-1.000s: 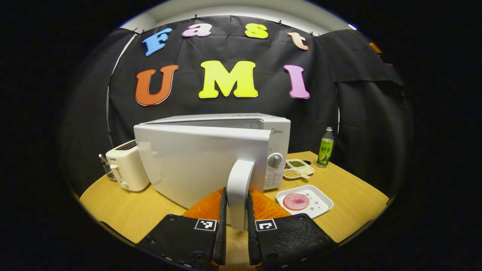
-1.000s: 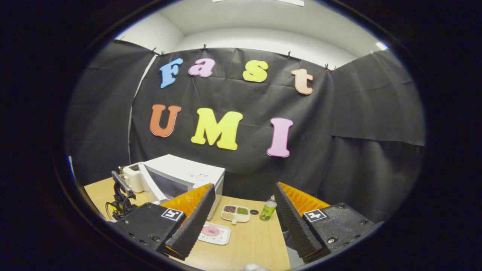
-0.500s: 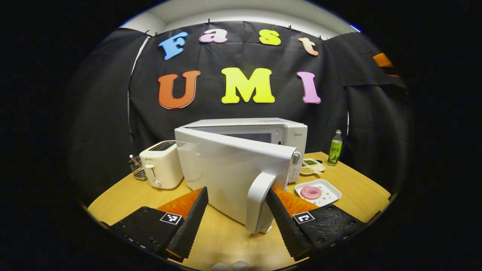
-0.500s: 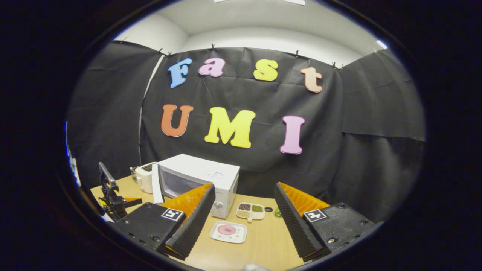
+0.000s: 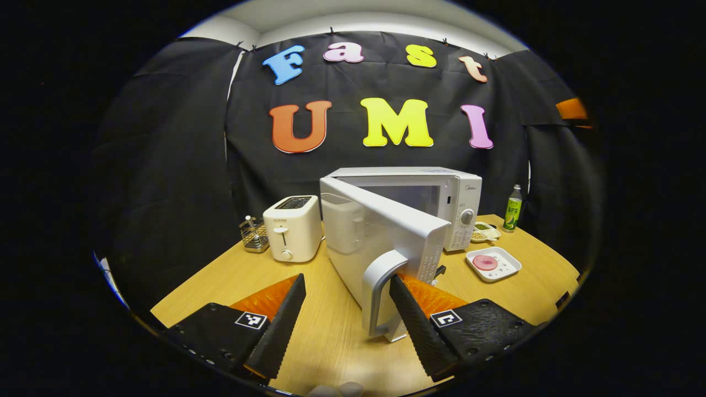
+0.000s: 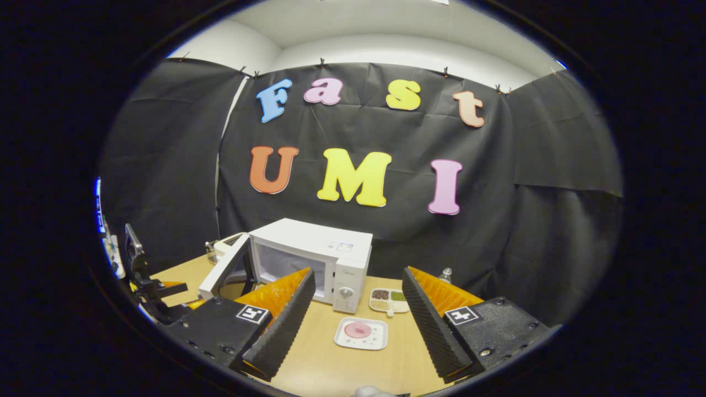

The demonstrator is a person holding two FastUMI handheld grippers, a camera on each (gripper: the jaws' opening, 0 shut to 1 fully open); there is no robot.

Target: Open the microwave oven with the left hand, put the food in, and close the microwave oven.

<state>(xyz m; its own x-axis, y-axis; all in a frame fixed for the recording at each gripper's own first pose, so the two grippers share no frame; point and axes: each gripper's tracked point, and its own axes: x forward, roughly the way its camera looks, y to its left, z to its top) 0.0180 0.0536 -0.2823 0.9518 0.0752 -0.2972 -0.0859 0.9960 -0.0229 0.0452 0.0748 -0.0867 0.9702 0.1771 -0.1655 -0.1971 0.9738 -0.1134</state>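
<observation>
white microwave (image 5: 411, 207) door (image 5: 380, 242) stands half open, and the handle (image 5: 380, 289) sits between the spread left gripper (image 5: 347, 325) fingers, ungripped. right gripper (image 6: 358, 325) is wide and empty; it may bump the door when carrying the food tray (image 6: 361, 333) in.

Left gripper (image 5: 346, 317) level, jaws spread wide. Right gripper (image 6: 358, 320) raised, pitched slightly down, jaws equally wide, gripping nothing.

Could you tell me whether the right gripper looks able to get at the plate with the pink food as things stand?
Probably yes: the right gripper is open and the plate lies between its fingers, on bare table, with nothing in between.
</observation>
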